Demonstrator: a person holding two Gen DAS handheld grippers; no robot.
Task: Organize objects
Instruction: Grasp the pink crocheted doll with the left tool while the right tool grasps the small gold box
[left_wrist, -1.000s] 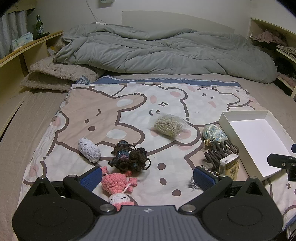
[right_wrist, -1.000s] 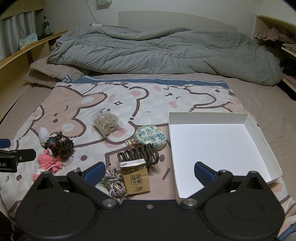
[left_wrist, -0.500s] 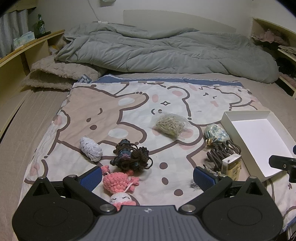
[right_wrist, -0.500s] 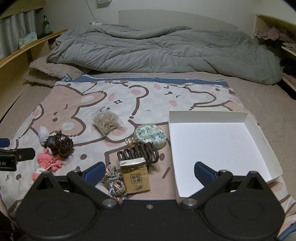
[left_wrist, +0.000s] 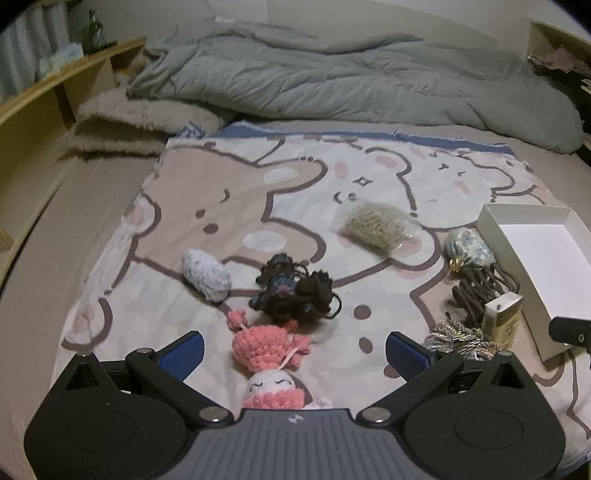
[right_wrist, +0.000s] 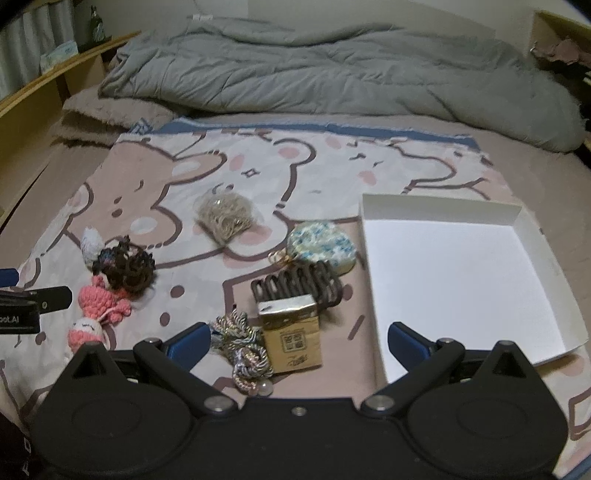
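Observation:
My left gripper (left_wrist: 295, 350) is open and empty, its jaws either side of a pink crochet doll (left_wrist: 267, 347) on the bear-print blanket. Beyond the doll lie a dark hair-tie bundle (left_wrist: 295, 291) and a white yarn ball (left_wrist: 207, 273). My right gripper (right_wrist: 297, 341) is open and empty, just behind a small tan carton (right_wrist: 291, 332) and a braided cord (right_wrist: 243, 347). A brown claw clip (right_wrist: 297, 284), a floral pouch (right_wrist: 321, 247) and a bag of rubber bands (right_wrist: 225, 216) lie further off. An empty white box (right_wrist: 461, 269) sits to the right.
A grey duvet (right_wrist: 332, 70) is heaped across the far side of the bed. A beige pillow (left_wrist: 140, 122) lies at the far left beside a wooden shelf (left_wrist: 48, 85) with a green bottle. The left gripper's side shows at the right wrist view's left edge (right_wrist: 33, 302).
Both grippers have moved slightly forward and lower toward the objects; the left one is now closer over the pink doll. Nothing on the blanket has moved.

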